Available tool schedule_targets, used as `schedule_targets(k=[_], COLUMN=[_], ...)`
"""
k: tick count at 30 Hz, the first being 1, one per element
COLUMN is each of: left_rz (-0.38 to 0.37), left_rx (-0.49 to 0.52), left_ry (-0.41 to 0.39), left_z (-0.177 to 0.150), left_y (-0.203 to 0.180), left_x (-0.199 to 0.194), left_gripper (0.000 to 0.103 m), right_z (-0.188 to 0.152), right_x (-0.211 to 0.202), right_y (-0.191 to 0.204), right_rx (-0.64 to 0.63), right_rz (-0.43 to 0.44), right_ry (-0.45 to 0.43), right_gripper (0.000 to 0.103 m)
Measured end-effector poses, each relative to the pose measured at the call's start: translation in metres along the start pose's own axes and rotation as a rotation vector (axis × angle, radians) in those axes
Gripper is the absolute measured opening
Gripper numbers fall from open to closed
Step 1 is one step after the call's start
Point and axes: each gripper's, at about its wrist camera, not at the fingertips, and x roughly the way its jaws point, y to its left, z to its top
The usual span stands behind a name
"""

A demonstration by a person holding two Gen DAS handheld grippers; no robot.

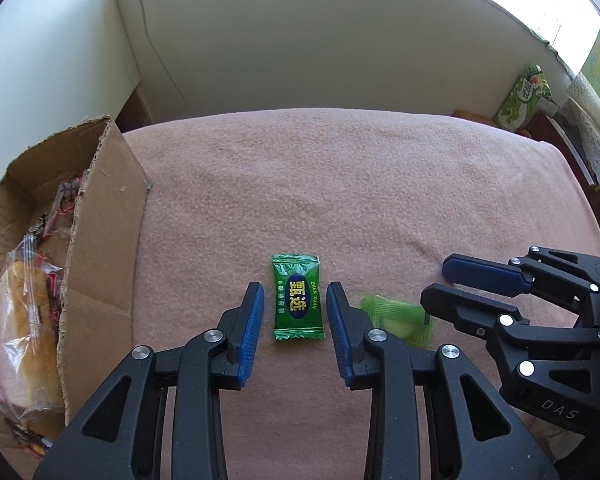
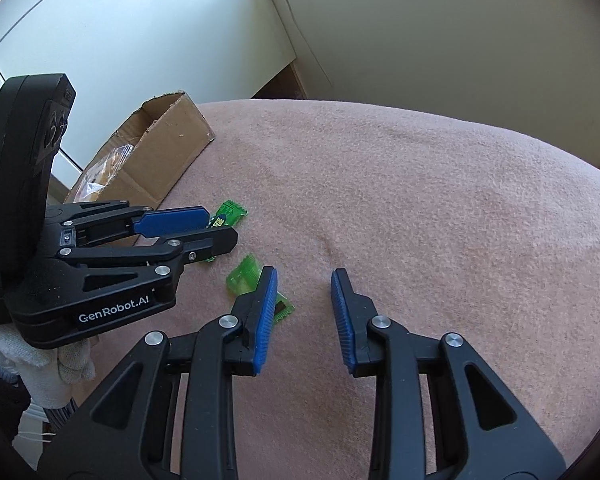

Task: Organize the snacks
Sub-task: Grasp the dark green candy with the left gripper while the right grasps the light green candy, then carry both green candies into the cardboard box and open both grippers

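A dark green wrapped candy with yellow lettering lies flat on the pink blanket. My left gripper hangs open over it, one blue pad on each side with a small gap to the wrapper. A pale green candy lies just to its right, blurred. My right gripper hovers beyond that candy. In the right wrist view my right gripper is open with only blanket between its fingers. The pale green candy lies partly under its left finger. The left gripper partly hides the dark green candy.
A torn cardboard box stands at the blanket's left edge and holds a clear bread packet and other wrapped snacks. The box is also in the right wrist view. A green tissue box sits at the far right. A gloved hand holds the left gripper.
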Motion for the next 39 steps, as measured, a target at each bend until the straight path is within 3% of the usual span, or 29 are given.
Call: schedule_targets(k=[6,10,18,21,25,28,30,39], left_rz=[0.070,0.085,0.039,0.037,0.029,0.035,0.033,-0.009], left_rx=[0.058,0.078,0.007,0.000,-0.008,-0.001,-0.005,0.001], left_ry=[-0.033,-0.049,-0.055,-0.056,-0.061,-0.064,-0.072,-0.149], left_z=[0.002,0.001,-0.008,-0.006,-0.013,-0.008,-0.007,-0.018], left_y=[-0.010,-0.013,0.008,0.015,0.021,0.016,0.013,0.015], left_x=[0.004,0.005,-0.002,-0.001,-0.003,0.000,-0.001,-0.021], left_gripper=[0.030,0.021,0.020,0.020,0.020,0.020,0.019,0.019], right_z=[-0.004,-0.004,-0.006,-0.007,-0.009,-0.009,-0.007,0.002], right_x=[0.001,0.007,0.009,0.015,0.020,0.024,0.024,0.016], right_y=[0.022,0.033,0.041,0.051,0.062,0.069,0.069,0.053], right_rx=[-0.115,-0.165,-0.212,-0.252,-0.295,-0.324,-0.309,-0.193], right_rz=[-0.034,-0.068,-0.065,-0.073,-0.107,-0.154,-0.174,-0.148], right_ry=[0.001,0.011,0.016,0.019,0.026,0.024,0.020,-0.014], right_gripper=[0.031,0.032,0.032,0.042,0.042,0.037,0.023,0.023])
